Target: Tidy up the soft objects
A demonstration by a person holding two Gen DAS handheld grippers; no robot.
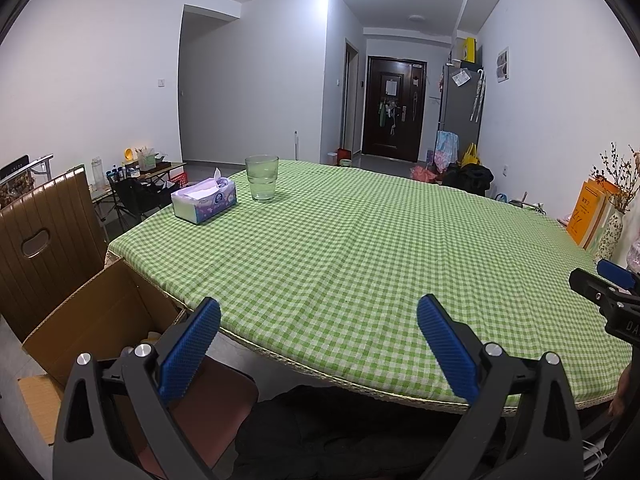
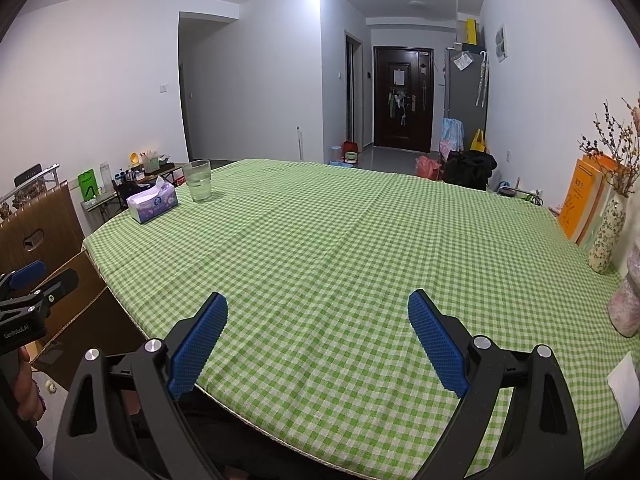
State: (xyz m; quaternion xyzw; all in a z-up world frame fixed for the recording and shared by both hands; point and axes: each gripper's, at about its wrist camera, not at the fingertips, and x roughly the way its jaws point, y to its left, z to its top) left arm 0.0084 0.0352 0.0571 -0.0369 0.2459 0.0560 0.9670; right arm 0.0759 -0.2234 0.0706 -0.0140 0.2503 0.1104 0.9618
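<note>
My left gripper [image 1: 318,303] hangs open over the near edge of the green checked table [image 1: 360,240], with nothing between its blue pads [image 1: 192,344]. My right gripper [image 2: 318,298] is open too and holds nothing above the same tablecloth [image 2: 340,240]. A pink fluffy object [image 2: 626,304] lies at the table's right edge. Near it lies a flat white tissue [image 2: 624,384]. A purple tissue box [image 1: 204,200] [image 2: 153,203] sits at the far left. Off the table's left corner stands an open cardboard box [image 1: 100,320] [image 2: 76,304], with something pale inside that is mostly hidden.
A drinking glass [image 1: 262,178] [image 2: 197,180] stands beside the tissue box. A patterned vase [image 2: 608,236] with dried twigs and orange books [image 2: 580,200] line the right wall. A brown chair [image 1: 44,240] stands behind the cardboard box, and a reddish seat [image 1: 208,400] is below the left gripper.
</note>
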